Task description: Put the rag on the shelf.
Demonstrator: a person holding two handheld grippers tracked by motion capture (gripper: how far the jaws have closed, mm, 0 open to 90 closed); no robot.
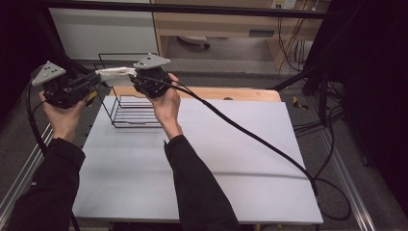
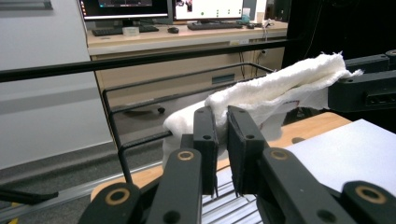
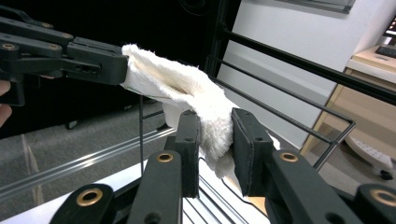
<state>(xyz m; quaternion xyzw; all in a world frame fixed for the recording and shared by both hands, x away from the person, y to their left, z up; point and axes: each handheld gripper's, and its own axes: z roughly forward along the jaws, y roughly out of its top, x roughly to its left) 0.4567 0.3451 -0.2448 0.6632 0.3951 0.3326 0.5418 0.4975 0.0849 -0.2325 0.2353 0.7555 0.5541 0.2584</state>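
White cloth [image 1: 115,72]: upper left of the high view, stretched above the wire rack [image 1: 126,108]. Left gripper [image 1: 94,82] and right gripper [image 1: 136,78]: jaws clenched on opposite ends. Handling advice: keep both ends level and taut; lower evenly onto the top rail.

Black tongs [image 2: 222,140] with brass-ringed pivots, grey triangular top plates, black cables, black sleeves [image 1: 197,185].

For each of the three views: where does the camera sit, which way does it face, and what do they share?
High view: above the person's side, looking forward and down on the table; both forearms, left gripper, right gripper.
Left gripper view: along its own jaws, toward a desk with monitors.
Right gripper view: along its own jaws, toward the wire rack.
Shared: the white cloth held between both grippers.
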